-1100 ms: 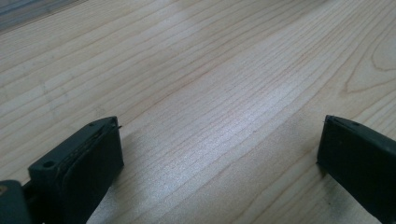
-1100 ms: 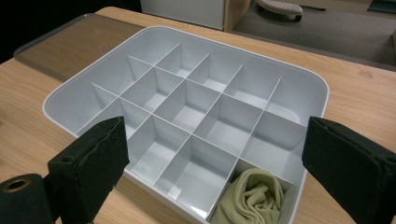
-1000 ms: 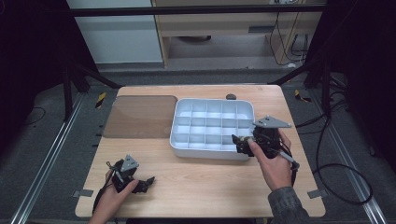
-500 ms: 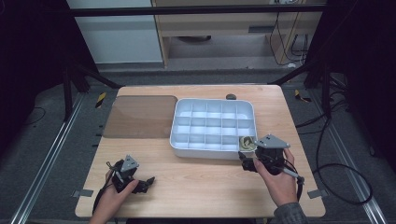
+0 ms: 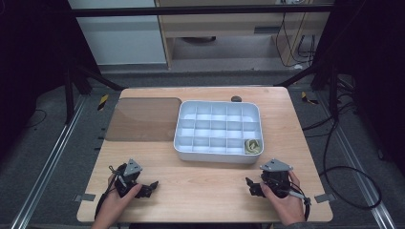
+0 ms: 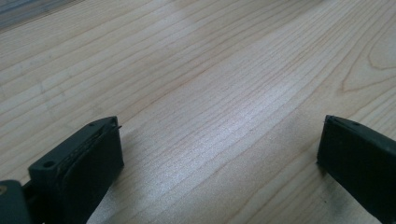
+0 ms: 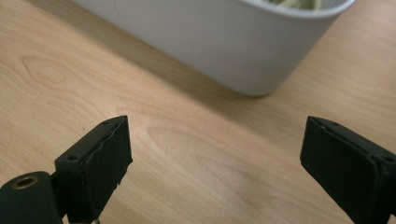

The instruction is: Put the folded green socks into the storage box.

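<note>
At the near edge of the wooden table (image 5: 205,191), 2 hands each hold a gripper down on the bare wood. The left gripper (image 5: 152,184) sits near the near left corner; in the left gripper view (image 6: 219,154) its 2 black jaws stand wide apart with nothing but wood grain between them. The left hand (image 5: 117,202) wraps it from below, and a grey plate tops it.

The right gripper (image 5: 249,185) rests near the near right corner, held by the right hand (image 5: 286,205). In the right gripper view (image 7: 215,158) its jaws also stand wide apart and hold nothing; bare table lies between them, and the rounded corner of the white tray (image 7: 210,42) rises a little beyond them.

Farther back, at the middle of the table, the white tray (image 5: 181,143) is divided into many small compartments. A small yellowish-green coiled object (image 5: 252,146) lies in the near right corner compartment; what it is I cannot tell. It is apart from both grippers, closer to the right one.

Left of the tray, touching or just beside its left wall, a brown translucent lid (image 5: 143,119) lies flat on the table. At the far edge, just beyond the tray, sits a small dark round thing (image 5: 236,99).
</note>
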Available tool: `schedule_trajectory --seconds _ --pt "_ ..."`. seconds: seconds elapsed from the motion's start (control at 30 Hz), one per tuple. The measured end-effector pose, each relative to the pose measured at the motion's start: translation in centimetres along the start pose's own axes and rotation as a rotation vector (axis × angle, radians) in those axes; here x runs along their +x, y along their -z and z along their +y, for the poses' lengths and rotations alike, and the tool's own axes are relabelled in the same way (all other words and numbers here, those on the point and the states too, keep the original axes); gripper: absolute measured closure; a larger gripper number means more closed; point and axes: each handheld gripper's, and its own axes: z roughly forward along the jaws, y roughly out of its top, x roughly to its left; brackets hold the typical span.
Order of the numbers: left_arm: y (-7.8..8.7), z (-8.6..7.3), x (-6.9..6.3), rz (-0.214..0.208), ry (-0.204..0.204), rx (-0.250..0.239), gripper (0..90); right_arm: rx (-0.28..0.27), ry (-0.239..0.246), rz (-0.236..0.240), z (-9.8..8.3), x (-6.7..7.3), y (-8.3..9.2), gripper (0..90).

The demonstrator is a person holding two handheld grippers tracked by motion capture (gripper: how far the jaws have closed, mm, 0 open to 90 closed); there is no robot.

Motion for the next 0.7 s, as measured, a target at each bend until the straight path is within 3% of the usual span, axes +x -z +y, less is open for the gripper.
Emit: schedule_trajectory --seconds 0.1,0.47,0.57,0.63,0.7 --pt "0.0 0.0 0.0 0.000 -0.001 0.001 0.0 0.013 -0.006 0.008 -0.7 0.0 -0.5 9.2" --pt "0.0 0.0 0.0 0.003 0.002 0.001 0.0 0.008 -0.097 0.011 -1.6 -0.7 -2.3 7.7" --pt "-0.1 0.1 0.0 0.010 0.012 -0.002 0.0 0.014 -0.117 -0.007 -1.7 -1.0 -3.0 6.6" --pt "-0.2 0.2 0.0 0.016 0.019 -0.001 0.0 0.006 -0.112 -0.047 -1.7 -0.9 -3.4 4.6" --pt "-0.2 0.3 0.1 0.029 0.021 0.002 0.0 0.011 -0.110 -0.045 -1.6 -0.9 -3.6 3.2"
